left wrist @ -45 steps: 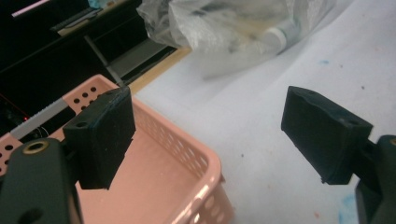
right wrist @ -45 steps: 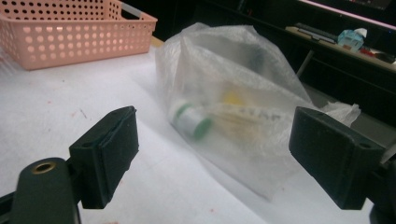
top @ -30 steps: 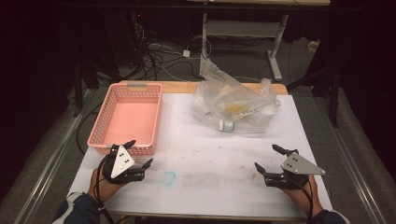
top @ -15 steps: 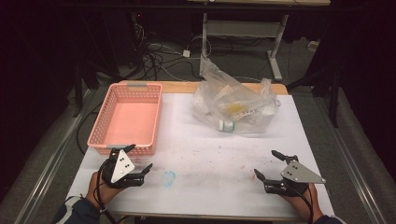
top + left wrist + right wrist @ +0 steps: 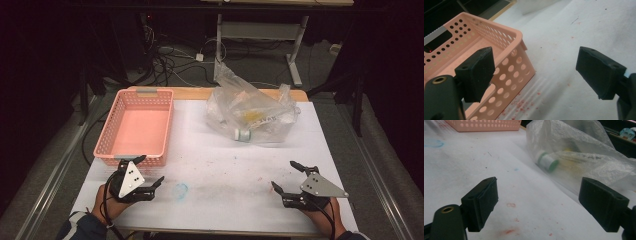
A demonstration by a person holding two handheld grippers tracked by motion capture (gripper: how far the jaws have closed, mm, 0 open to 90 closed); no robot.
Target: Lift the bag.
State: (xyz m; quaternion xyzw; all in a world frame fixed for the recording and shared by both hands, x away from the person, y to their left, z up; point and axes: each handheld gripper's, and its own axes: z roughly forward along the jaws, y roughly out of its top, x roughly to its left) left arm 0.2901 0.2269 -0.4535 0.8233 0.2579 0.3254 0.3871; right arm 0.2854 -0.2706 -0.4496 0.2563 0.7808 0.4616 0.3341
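The left hand-held gripper [image 5: 147,170] sits near the desk's [image 5: 215,165] front-left corner, jaws wide and empty — just beside the pink basket [image 5: 135,125]. The right hand-held gripper [image 5: 287,177], also wide and empty, faces the plastic bag [image 5: 252,117] at the desk's back edge — well apart from it.

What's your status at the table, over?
Left gripper open, empty, beside pink basket near corner. Right gripper open, empty, facing clear plastic bag of items. White paper between them bare but stained.
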